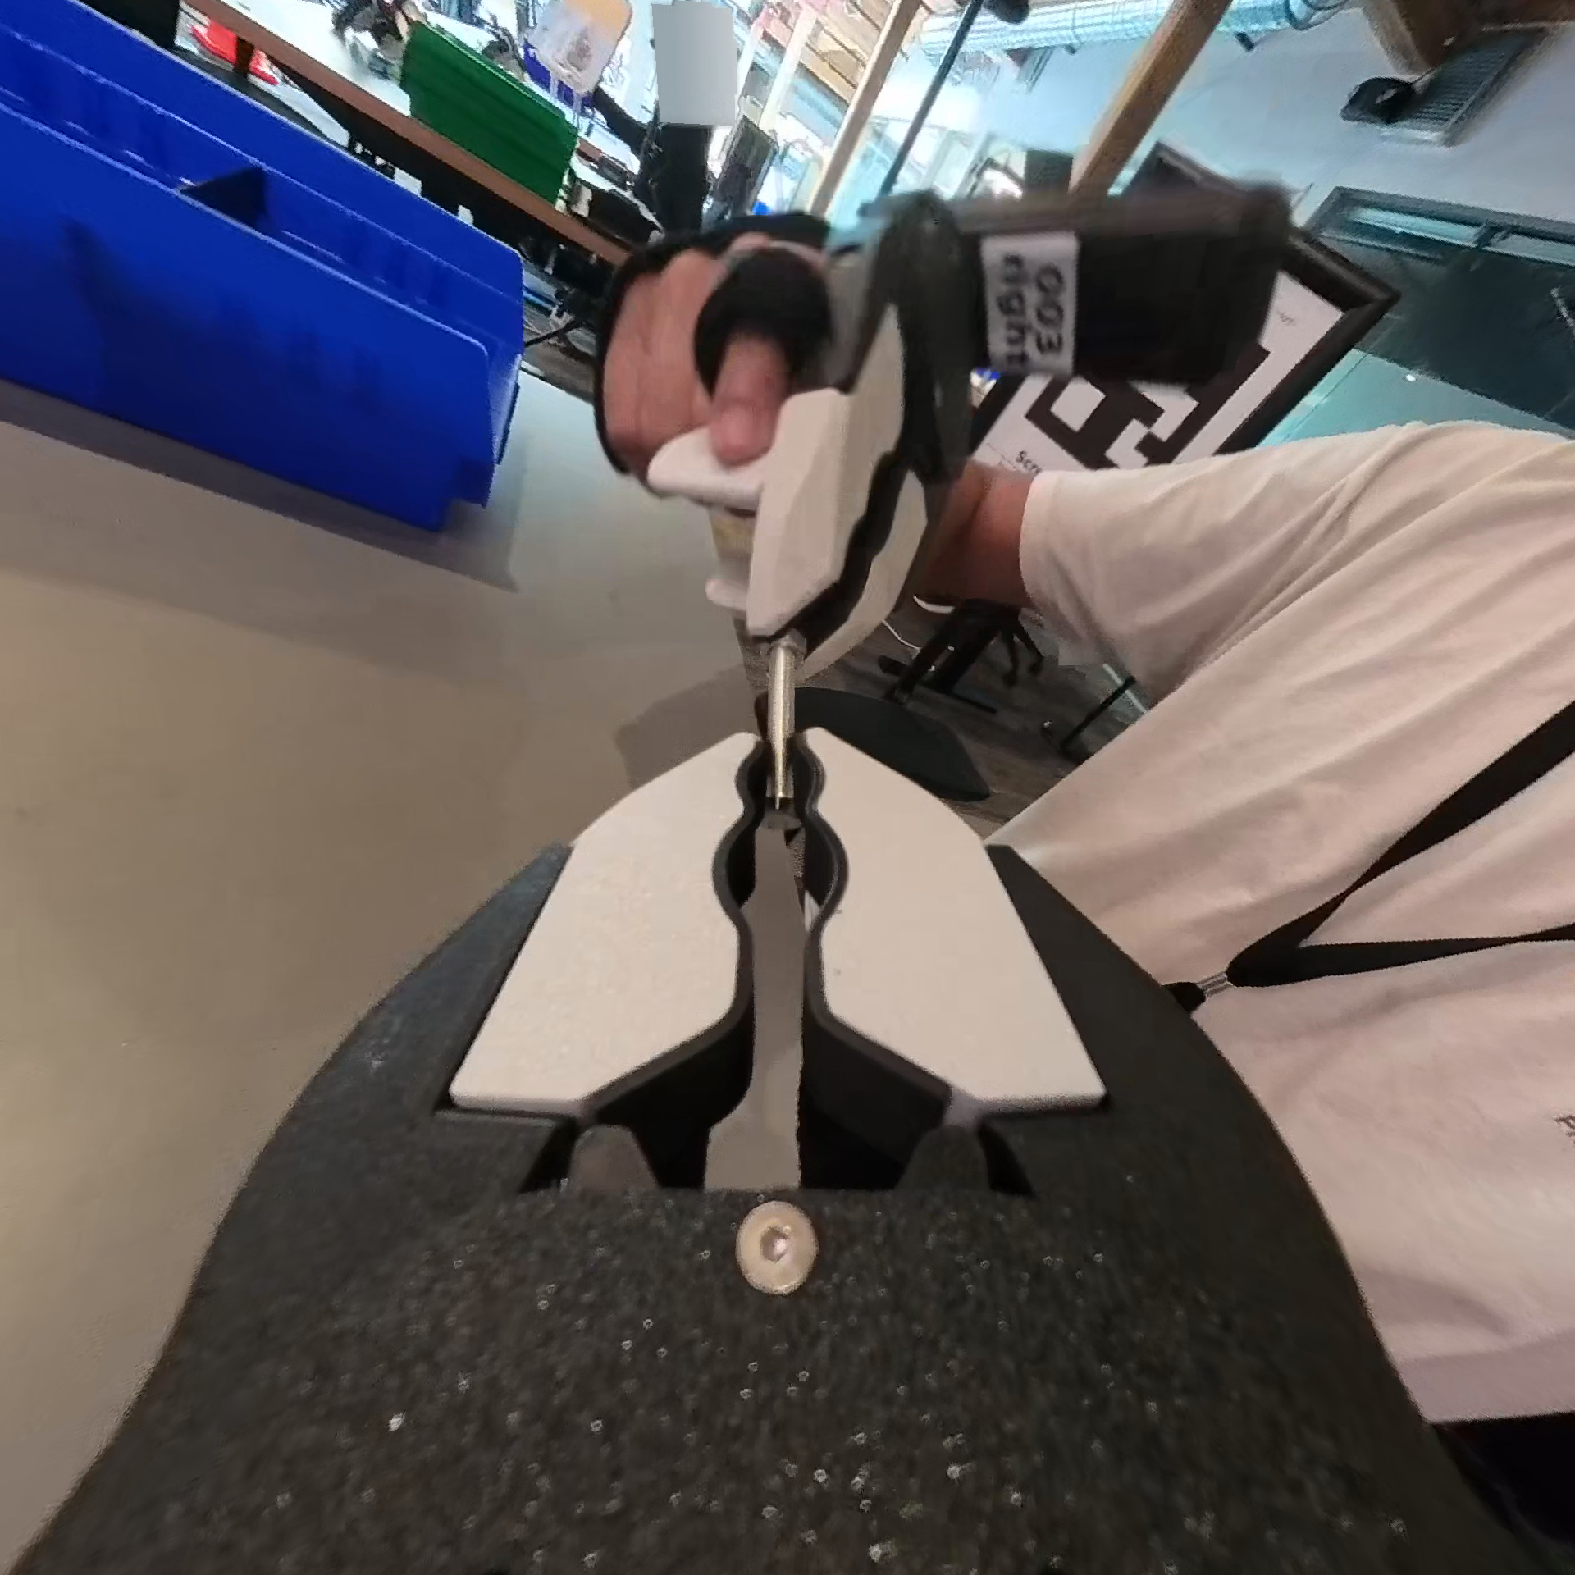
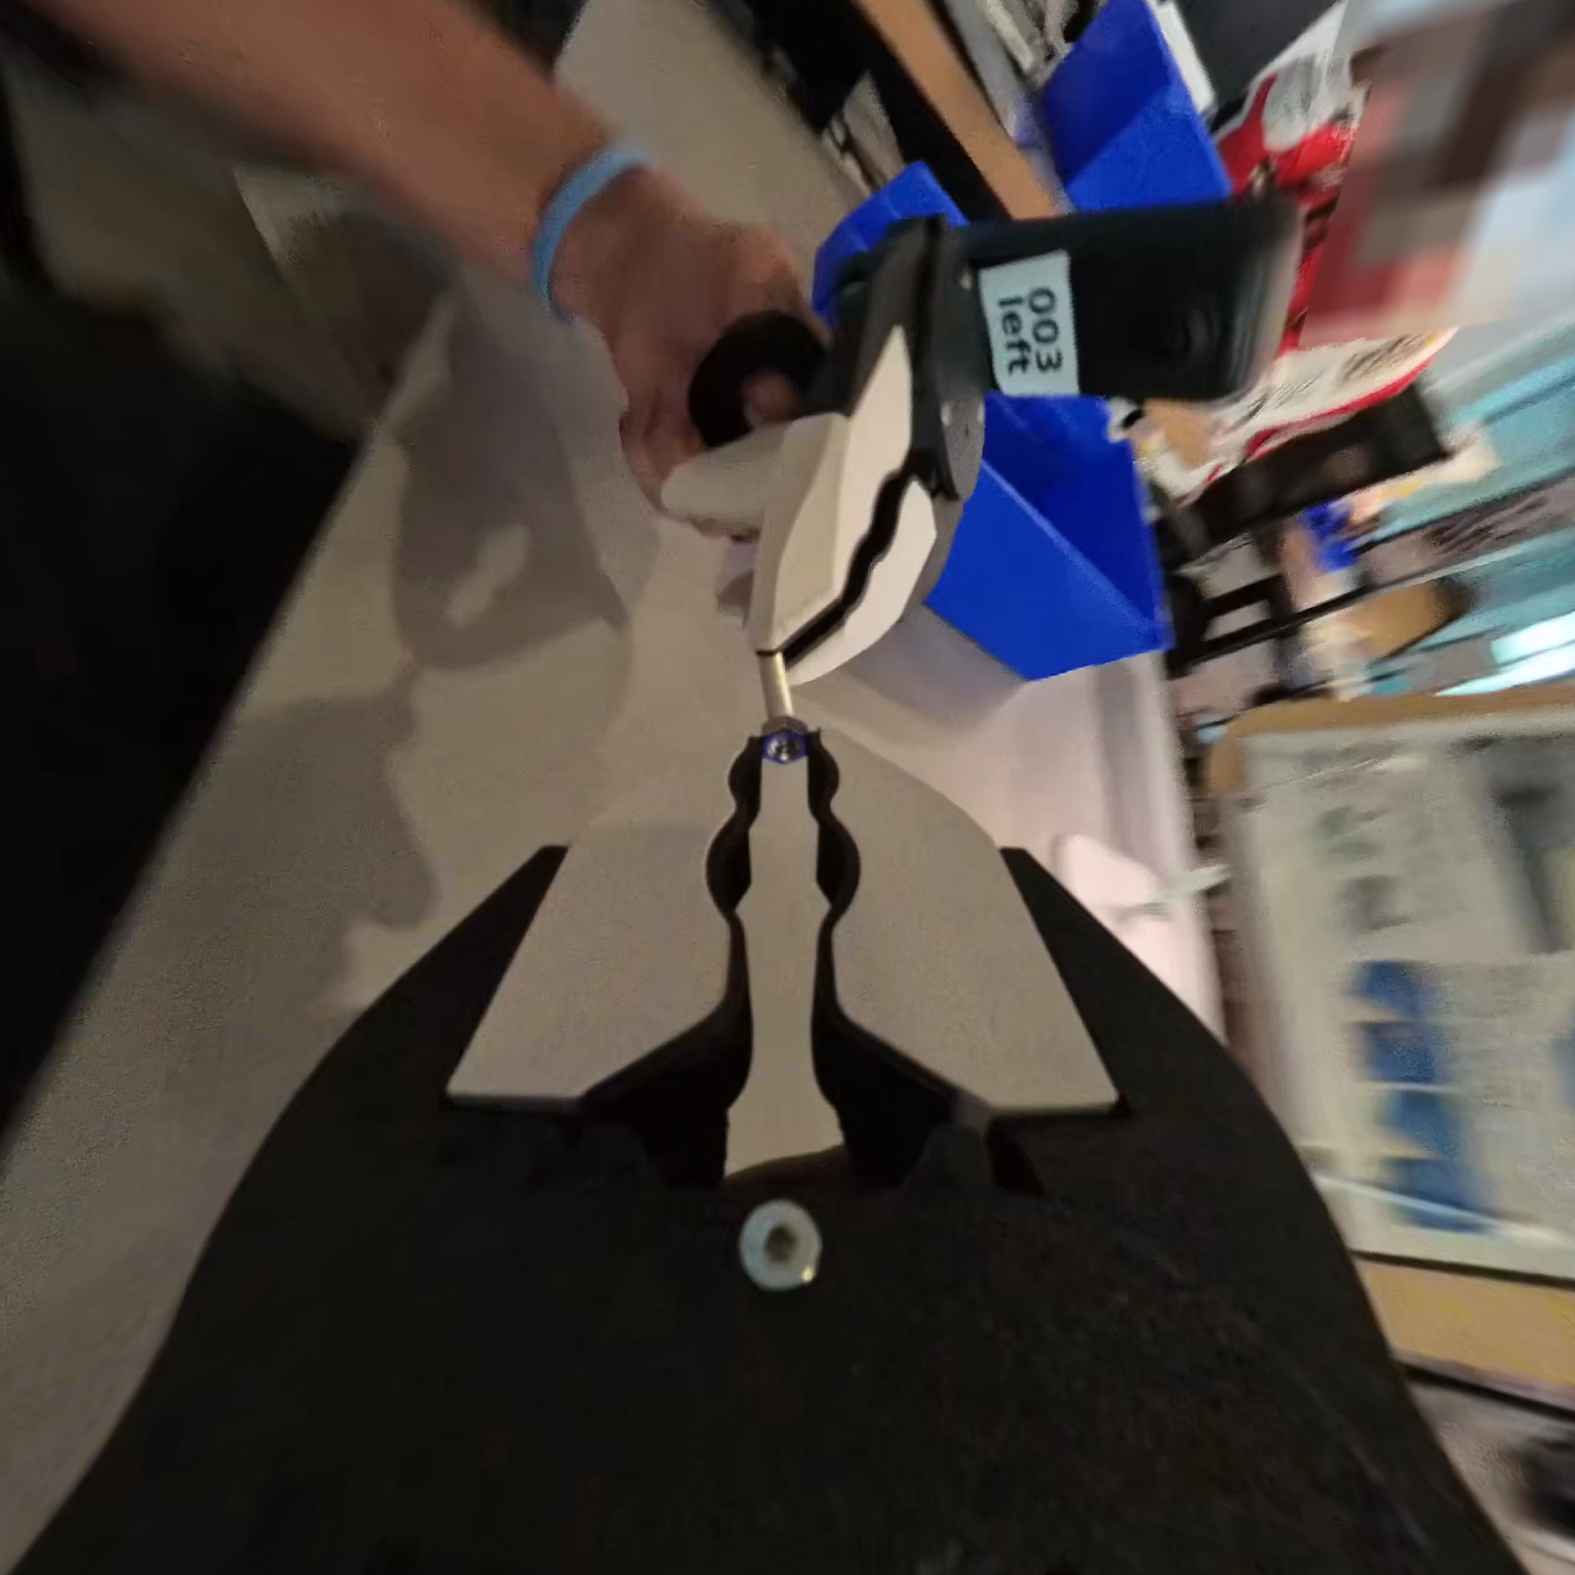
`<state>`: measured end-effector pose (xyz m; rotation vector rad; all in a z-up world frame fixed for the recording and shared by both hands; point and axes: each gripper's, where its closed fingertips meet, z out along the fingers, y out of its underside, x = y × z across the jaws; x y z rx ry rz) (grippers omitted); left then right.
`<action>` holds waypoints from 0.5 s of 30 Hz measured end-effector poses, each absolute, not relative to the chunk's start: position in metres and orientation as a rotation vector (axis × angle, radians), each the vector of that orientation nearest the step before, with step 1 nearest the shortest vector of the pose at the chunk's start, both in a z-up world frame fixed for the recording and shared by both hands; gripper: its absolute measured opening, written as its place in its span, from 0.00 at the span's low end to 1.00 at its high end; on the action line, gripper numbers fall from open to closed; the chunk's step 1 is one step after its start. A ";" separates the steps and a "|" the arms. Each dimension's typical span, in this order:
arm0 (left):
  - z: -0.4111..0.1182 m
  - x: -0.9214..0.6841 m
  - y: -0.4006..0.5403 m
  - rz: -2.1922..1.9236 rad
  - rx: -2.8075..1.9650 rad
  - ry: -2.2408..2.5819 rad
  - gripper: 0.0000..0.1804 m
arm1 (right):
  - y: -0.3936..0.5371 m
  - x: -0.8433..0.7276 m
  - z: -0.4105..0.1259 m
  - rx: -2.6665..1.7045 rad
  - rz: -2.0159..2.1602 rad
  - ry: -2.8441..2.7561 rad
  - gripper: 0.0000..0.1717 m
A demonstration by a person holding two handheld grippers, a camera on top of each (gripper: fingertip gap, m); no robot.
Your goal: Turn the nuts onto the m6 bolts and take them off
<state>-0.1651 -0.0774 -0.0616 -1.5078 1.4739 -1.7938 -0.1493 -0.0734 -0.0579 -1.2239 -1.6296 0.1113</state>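
Note:
In the left wrist view my left gripper (image 1: 780,767) is shut on a silver bolt (image 1: 779,707) and grips its shaft at the near end, above the grey table (image 1: 256,767). The bolt runs up to my right gripper (image 1: 777,637), which is closed at its far end. In the right wrist view my right gripper (image 2: 786,752) is shut on a silver nut with a blue ring (image 2: 786,747), pinched between the fingertips. The nut sits on the bolt (image 2: 775,686), whose other end is in my left gripper (image 2: 774,652). Both grippers are hand-held.
A large blue bin (image 1: 213,281) stands on the table at the far left, with green bins (image 1: 486,111) behind it. The person's white shirt (image 1: 1278,767) fills the right. In the right wrist view a blue bin (image 2: 1048,554) lies behind the left gripper.

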 end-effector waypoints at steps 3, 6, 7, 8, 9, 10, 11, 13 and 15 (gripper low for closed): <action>-0.064 -0.167 -0.080 -1.838 -1.507 1.486 0.03 | -0.076 -0.150 -0.058 -0.916 -0.292 -1.792 0.06; -0.066 -0.167 -0.084 -1.856 -1.504 1.503 0.03 | -0.079 -0.151 -0.059 -0.706 -0.486 -1.864 0.05; -0.064 -0.167 -0.085 -1.866 -1.496 1.502 0.03 | -0.080 -0.151 -0.058 -0.722 -0.461 -1.856 0.05; -0.062 -0.168 -0.086 -1.883 -1.483 1.499 0.03 | -0.082 -0.151 -0.055 -0.739 -0.424 -1.838 0.06; -0.060 -0.169 -0.088 -1.900 -1.471 1.510 0.03 | -0.085 -0.153 -0.054 -0.730 -0.391 -1.826 0.06; -0.058 -0.169 -0.091 -1.909 -1.461 1.521 0.03 | -0.088 -0.153 -0.052 -0.716 -0.378 -1.821 0.06; -0.057 -0.170 -0.093 -1.919 -1.453 1.525 0.03 | -0.089 -0.153 -0.051 -0.693 -0.391 -1.816 0.06; -0.056 -0.171 -0.092 -1.929 -1.451 1.516 0.03 | -0.090 -0.152 -0.048 -0.640 -0.430 -1.813 0.06; -0.055 -0.172 -0.087 -1.937 -1.452 1.487 0.03 | -0.087 -0.149 -0.046 -0.729 -0.365 -1.769 0.06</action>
